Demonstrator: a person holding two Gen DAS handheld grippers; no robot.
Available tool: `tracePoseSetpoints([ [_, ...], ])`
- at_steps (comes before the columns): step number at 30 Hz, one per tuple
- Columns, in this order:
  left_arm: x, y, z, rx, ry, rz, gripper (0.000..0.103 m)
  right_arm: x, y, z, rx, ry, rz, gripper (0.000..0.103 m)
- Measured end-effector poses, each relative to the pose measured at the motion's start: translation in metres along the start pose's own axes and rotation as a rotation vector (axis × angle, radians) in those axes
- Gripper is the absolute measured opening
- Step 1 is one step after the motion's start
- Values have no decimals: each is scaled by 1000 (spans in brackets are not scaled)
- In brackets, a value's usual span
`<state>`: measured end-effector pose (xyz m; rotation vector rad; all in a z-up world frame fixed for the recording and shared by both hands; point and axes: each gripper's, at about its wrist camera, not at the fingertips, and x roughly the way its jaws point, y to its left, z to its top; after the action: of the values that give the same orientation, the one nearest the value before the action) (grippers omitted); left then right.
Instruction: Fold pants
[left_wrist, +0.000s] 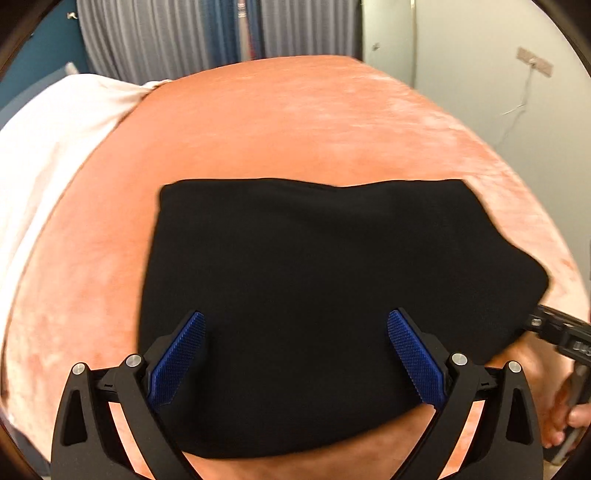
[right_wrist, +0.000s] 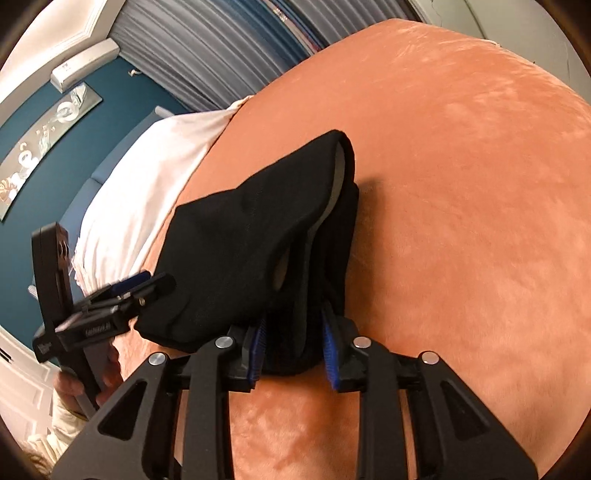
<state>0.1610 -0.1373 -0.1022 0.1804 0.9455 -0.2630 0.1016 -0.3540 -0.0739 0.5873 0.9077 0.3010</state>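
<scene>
Pants (left_wrist: 295, 295) fill the middle of my left wrist view: a black, folded bundle lying flat on the salmon-pink blanket (left_wrist: 277, 122) that covers the bed. My left gripper (left_wrist: 295, 325) hangs over the near half of that bundle with its jaws spread wide, the blue ribbed pads (left_wrist: 181, 354) standing well apart and nothing pinched between them; the cloth simply lies beneath. At the right edge I see my right gripper (left_wrist: 561, 332) reaching in at the bundle's corner, and the person's hand (left_wrist: 569, 413) wrapped round its handle. A white sheet (left_wrist: 44, 147) shows at the left, beyond the blanket's edge, with grey curtains (left_wrist: 166, 33) behind the bed.

From the right wrist view, the pants (right_wrist: 251, 240) run away from me in a long black stack of layers, a lighter grey lining showing along the fold edge. My right gripper (right_wrist: 293, 343) has its jaws narrowed around the near end of the stack, cloth sitting between the two blue pads (right_wrist: 330, 349). The left pad seems to rest against the fabric, but the right one looks to stand slightly off it, so I cannot tell for sure that the grip is tight. My left gripper (right_wrist: 147, 288) appears at the left, blurred, beside the bundle's near left corner, with a hand (right_wrist: 74, 387) on its handle. The white sheet (right_wrist: 147, 177) and a teal wall (right_wrist: 110, 103) lie beyond.
</scene>
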Motion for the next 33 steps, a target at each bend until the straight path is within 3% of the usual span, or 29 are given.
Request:
tracePoseSetpoints([
  [4, 16, 20, -7, -35, 50, 57, 98, -10, -6, -5, 4, -12, 61, 28],
  [6, 22, 24, -13, -36, 69, 67, 98, -6, -9, -8, -32, 6, -9, 25],
  [8, 25, 29, -19, -42, 76, 57, 98, -7, -19, -13, 28, 18, 26, 25],
  [10, 17, 29, -14, -46, 70, 73, 98, -22, -17, -16, 53, -5, 10, 27],
  [12, 2, 25, -9, -58, 43, 42, 98, -41, -6, -14, 27, -68, -26, 36],
  [14, -9, 22, 5, -66, 3, 5, 98, -60, 7, -5, -19, -138, -13, 36],
  [16, -7, 20, 20, -60, 0, 53, 98, -68, 31, 12, -81, -168, 19, 36],
  [19, 13, 34, 24, -94, 69, 159, 98, -47, 71, 39, -172, -102, 54, 36],
  [21, 18, 50, 12, -145, 85, 122, 98, -2, 96, 51, -237, 21, 66, 36],
  [25, 33, 84, -17, -280, 117, 16, 98, 97, 100, 59, -261, 223, 2, 36],
  [26, 37, 90, -21, -318, 124, -22, 98, 112, 97, 63, -261, 239, -46, 35],
  [27, 39, 94, -22, -338, 131, -46, 98, 124, 86, 72, -224, 236, -91, 25],
  [29, 44, 101, -23, -362, 139, -107, 98, 115, 61, 91, -99, 169, -139, 17],
  [31, 40, 102, -22, -347, 137, -119, 98, 72, 39, 100, 13, 59, -183, 20],
  [32, 34, 101, -25, -335, 127, -126, 98, 40, 33, 96, 32, 7, -168, 29],
  [33, 27, 102, -25, -322, 111, -135, 98, 19, 29, 89, 32, -25, -167, 58],
])
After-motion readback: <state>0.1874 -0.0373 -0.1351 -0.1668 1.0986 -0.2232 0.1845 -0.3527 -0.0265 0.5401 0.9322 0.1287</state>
